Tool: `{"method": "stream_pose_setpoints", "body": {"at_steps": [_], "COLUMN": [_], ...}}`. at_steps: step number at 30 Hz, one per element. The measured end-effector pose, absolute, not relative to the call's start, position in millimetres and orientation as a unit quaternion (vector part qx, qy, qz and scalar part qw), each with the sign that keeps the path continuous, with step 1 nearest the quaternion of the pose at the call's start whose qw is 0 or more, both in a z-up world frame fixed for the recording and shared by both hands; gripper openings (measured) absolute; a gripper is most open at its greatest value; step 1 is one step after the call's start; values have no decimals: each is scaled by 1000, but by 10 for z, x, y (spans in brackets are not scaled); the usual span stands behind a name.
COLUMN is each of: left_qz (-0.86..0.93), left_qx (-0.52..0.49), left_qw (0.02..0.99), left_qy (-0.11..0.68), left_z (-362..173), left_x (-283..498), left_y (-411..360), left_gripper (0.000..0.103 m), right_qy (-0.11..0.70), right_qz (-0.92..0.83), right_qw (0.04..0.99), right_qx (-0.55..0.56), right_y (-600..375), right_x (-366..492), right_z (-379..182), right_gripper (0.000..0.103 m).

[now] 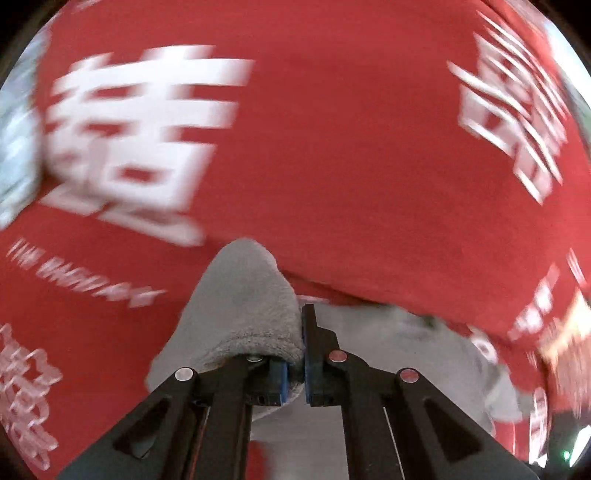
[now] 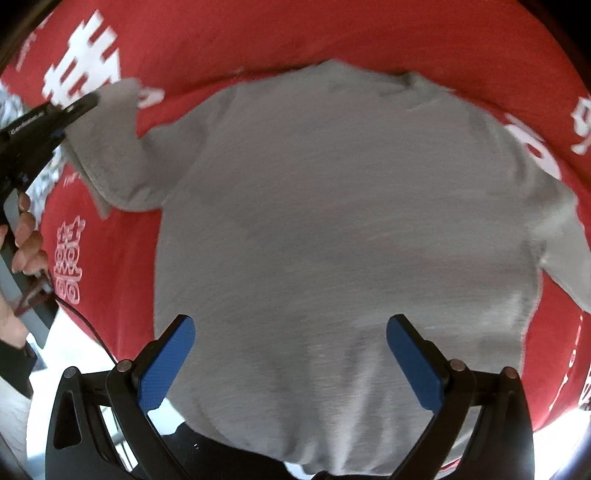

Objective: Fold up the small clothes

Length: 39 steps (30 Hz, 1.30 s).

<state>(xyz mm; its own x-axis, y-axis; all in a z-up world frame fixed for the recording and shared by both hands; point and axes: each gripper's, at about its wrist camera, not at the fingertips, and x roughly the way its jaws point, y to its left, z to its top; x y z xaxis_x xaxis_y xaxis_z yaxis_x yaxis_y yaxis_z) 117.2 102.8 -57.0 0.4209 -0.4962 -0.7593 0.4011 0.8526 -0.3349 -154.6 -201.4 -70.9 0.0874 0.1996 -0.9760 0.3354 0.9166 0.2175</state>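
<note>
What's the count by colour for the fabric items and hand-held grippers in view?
Grey: 1, the small grey sweatshirt
Red: 1, the red printed cloth under it
Black: 2, the left hand-held gripper shut on the sweatshirt's sleeve, and the right hand-held gripper open above the hem
Total: 4

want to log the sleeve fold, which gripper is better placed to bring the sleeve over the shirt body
Left. The left gripper is already shut on the grey sleeve, lifted off the red cloth. The right gripper hangs open over the shirt hem, holding nothing.
</note>
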Motion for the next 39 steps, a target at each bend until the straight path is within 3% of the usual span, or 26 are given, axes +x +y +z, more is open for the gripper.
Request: {"method": "stream_pose_setpoints", "body": {"at_steps": [3,8,11,13,14,15,22,27,32,34,35,37,38,39], "left_qz": [-316,-341,-327,-316,-309,-303,-259,-194,-155,-150,-148,-142,-136,-134], "left_qx": [-25,52,86,93,87,81,107,139,155,148,147,142,147,147], "left_qw": [819,768,751,736,730,739,776,781,767,764,762,769,773,774], "left_qy": [478,541,566,591,603,597,565,577,603,610,613,606,602,601], "left_z": [-636,-1179,-1432,-1573,-1619,-1590,-1203,-1238,-1491,-1589,-1626,-1648,-1655,-1692], "left_x": [1034,749,590,514,511,499,511,655,699,739,755,794,815,833], "left_y": [404,-536,-717,-698,-666,-602,101,800,1196,1226,1213,1207,1197,1101], "left_gripper": [7,7,8,45,80,87,87,87,87,87,87,94,96,96], "right_qy": [659,647,647,647,646,646,639,616,604,594,592,588,592,597], "right_qz": [-86,-143,-164,-172,-173,-170,-103,-11,41,48,45,27,19,13], "right_qw": [714,704,696,692,690,688,720,782,791,783,778,765,760,765], "right_qx": [220,255,265,270,276,283,248,96,-88,-176,-203,-259,-266,-240], "right_y": [-2374,-2912,-3127,-3207,-3246,-3268,-3152,-2481,-1668,-1366,-1269,-1150,-1149,-1205], "right_x": [-1692,-1992,-2162,-2246,-2267,-2269,-1817,-1044,-450,-335,-221,-153,-120,-89], "right_z": [-671,-737,-822,-885,-924,-955,-932,-751,-976,-1167,-1238,-1409,-1466,-1453], "right_gripper": [103,103,103,103,103,103,103,103,102,95,87,49,4,6]}}
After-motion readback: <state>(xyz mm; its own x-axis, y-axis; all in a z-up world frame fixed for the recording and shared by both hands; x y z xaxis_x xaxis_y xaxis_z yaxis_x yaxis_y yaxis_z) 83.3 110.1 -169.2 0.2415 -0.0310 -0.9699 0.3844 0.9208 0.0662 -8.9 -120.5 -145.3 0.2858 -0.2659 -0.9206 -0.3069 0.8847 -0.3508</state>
